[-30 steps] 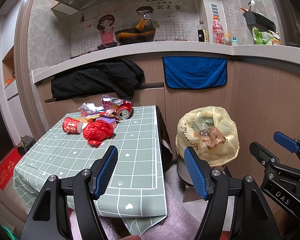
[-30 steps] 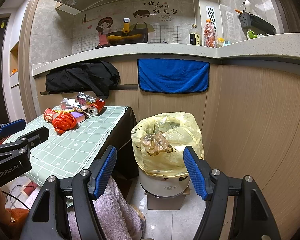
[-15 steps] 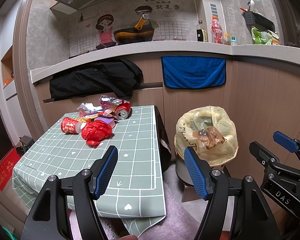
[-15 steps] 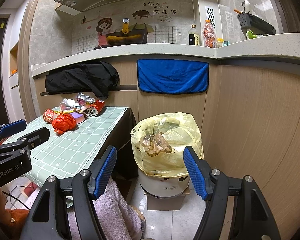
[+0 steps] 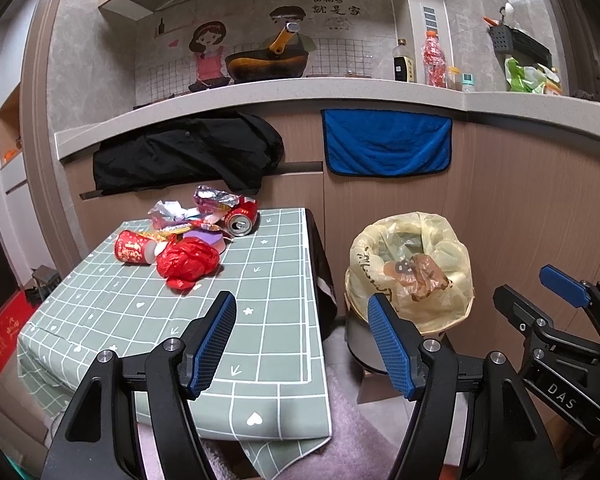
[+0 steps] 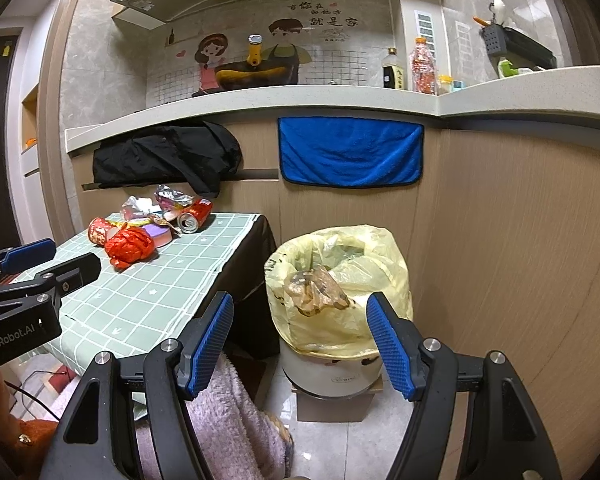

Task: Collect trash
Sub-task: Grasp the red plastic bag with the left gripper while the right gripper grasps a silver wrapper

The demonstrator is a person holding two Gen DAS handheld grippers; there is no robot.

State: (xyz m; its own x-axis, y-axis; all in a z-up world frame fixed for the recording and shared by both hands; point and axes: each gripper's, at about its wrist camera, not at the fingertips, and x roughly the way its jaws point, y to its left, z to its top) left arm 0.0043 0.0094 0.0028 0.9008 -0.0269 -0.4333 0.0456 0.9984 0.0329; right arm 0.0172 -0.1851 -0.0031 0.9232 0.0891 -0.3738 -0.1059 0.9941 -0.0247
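A: What was the biggest thing in front of the grippers?

B: The table (image 5: 204, 320) under a green grid cloth, standing against a wooden counter front with a black jacket (image 5: 184, 156) and a blue towel (image 5: 386, 146) hanging over it. Just right of the table stood the trash bin (image 6: 332, 372), lined with a yellow bag (image 5: 452, 256) that already held a crumpled brownish wrapper.

A: And the trash to collect?

B: It lay heaped at the table's far left corner. A crumpled red plastic bag (image 5: 188, 260) sat nearest, touching a red paper cup (image 5: 134, 248) on its side. Behind them lay a red can (image 5: 242, 216) tipped over with its top facing out, silver foil wrappers (image 5: 214, 198), and something purple that was probably a small dish, though it was mostly hidden.

A: The grippers?

B: The left gripper (image 5: 302, 344) hung over the table's near edge and the right gripper (image 6: 300, 344) faced the bin. Both had their blue-padded fingers spread wide apart, holding nothing, well short of the pile.
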